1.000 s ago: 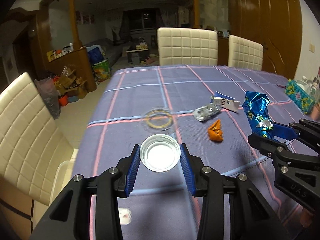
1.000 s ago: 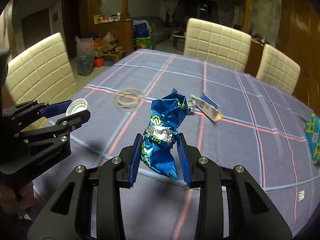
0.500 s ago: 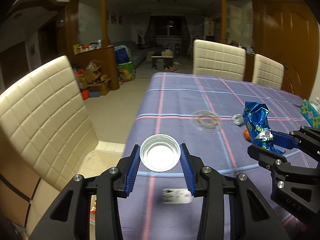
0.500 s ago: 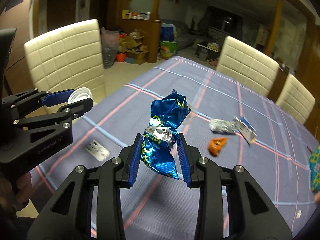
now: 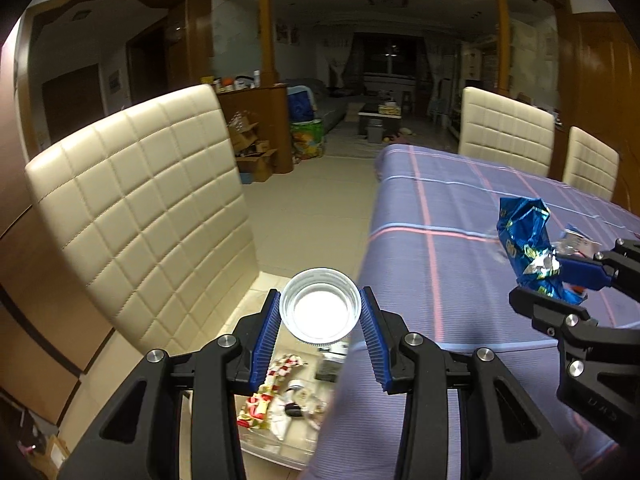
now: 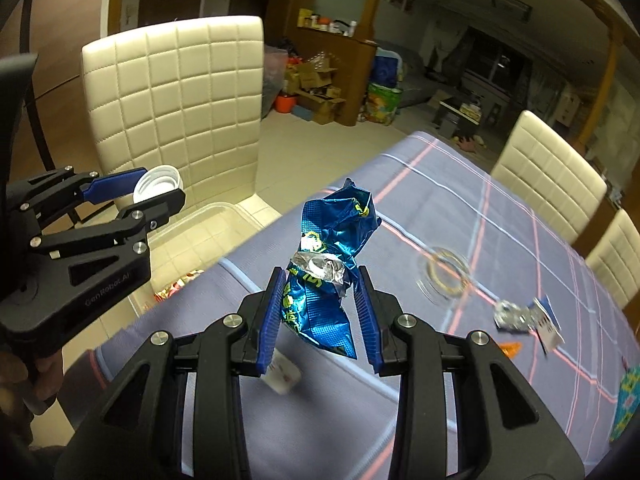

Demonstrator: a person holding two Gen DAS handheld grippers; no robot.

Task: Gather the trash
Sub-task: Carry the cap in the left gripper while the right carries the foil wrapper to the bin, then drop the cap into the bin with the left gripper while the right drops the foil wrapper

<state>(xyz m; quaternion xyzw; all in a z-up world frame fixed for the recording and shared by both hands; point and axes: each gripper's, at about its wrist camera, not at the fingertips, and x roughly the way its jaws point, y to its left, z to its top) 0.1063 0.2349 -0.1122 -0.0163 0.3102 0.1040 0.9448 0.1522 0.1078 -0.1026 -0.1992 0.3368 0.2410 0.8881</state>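
In the left wrist view, the left gripper sits at the bottom centre of the frame, its blue pads pinching a white bottle cap by its rim, open side facing the camera. The cap hangs past the table's left edge, above a clear plastic bin on the floor at the bottom centre, which holds red-and-white wrappers and other scraps. A cream quilted chair fills the left half of the frame.

At the right edge of the same view, the right gripper is clamped on a crumpled blue foil snack bag, held above the purple checked tablecloth.

In the right wrist view, the snack bag stands upright at the centre of the frame, squeezed at its lower half between the blue pads, its top rising above the fingertips. The left gripper with the cap appears at middle left, over the bin's rim beside the table edge.

On the cloth lie a small white piece just below the bag, a clear round lid at middle right, and crumpled foil, a white-and-blue packet and an orange scrap farther right.
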